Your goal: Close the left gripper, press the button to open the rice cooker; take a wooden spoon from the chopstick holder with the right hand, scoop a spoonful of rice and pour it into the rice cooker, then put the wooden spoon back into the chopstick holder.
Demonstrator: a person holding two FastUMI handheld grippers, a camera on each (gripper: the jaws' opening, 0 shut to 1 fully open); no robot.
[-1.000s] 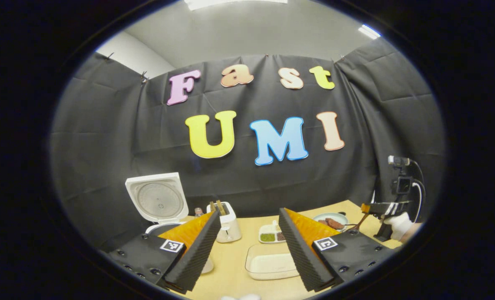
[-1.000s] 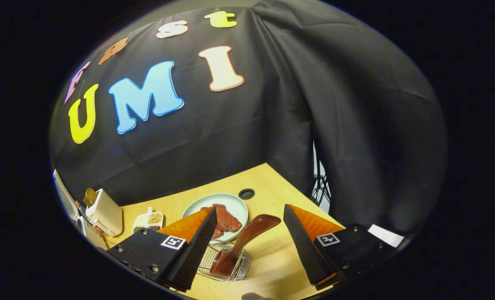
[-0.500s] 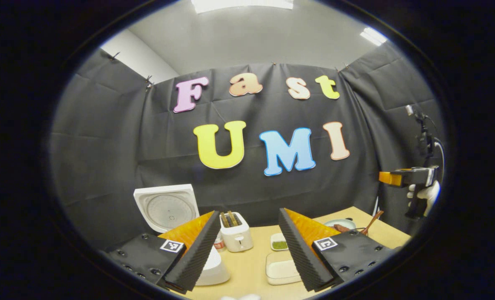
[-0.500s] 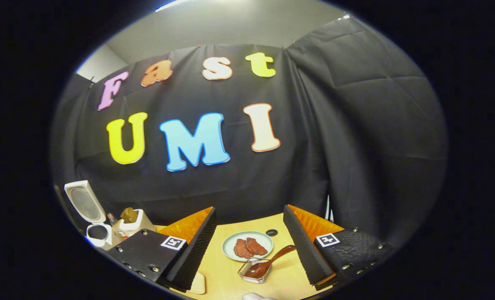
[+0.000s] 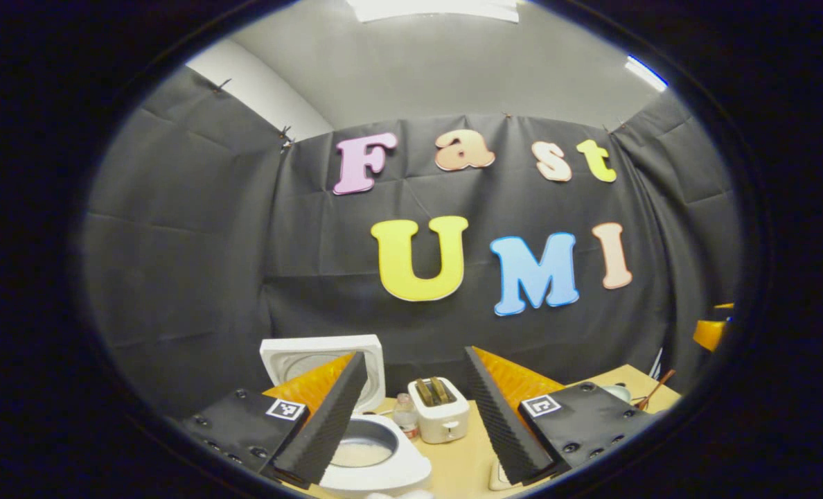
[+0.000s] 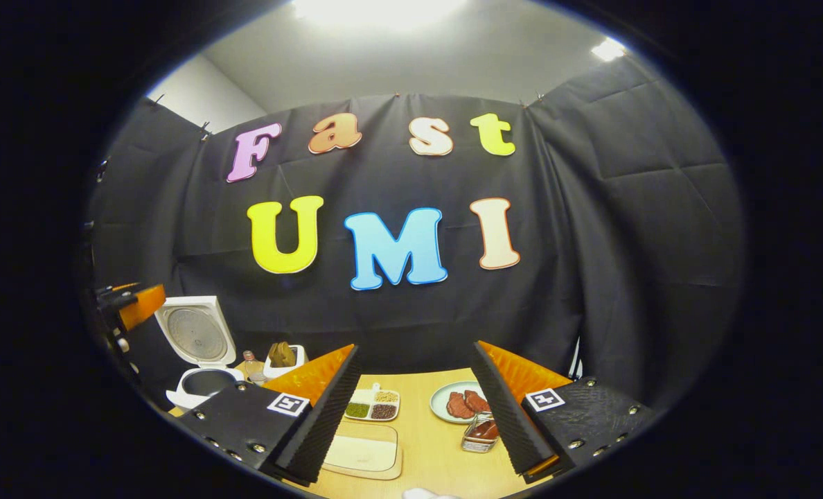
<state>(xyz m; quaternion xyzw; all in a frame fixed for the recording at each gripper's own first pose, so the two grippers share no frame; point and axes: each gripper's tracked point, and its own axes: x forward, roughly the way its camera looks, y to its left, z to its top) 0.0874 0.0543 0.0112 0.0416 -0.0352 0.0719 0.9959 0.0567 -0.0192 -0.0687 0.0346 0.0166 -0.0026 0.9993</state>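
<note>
Rice cooker [image 5: 373, 450] at the counter's [image 6: 429, 443] left end, lid up. Wooden spoon [image 6: 484, 430] sits in the chopstick holder [image 6: 476, 441] near the right edge. Left hand-held gripper [image 5: 411, 416] and right hand-held gripper [image 6: 415, 409]: both released, empty.

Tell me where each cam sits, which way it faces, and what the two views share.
Left gripper view: rides on the left tongs, held level, facing the back wall; below are the open rice cooker with rice inside and the toaster; its own two open fingers show at the bottom.
Right gripper view: rides on the right tongs, facing the same wall; sees the table, the plate of meat, the wire chopstick holder; own open fingers at the bottom.
Shared: rice cooker, toaster, table.
</note>
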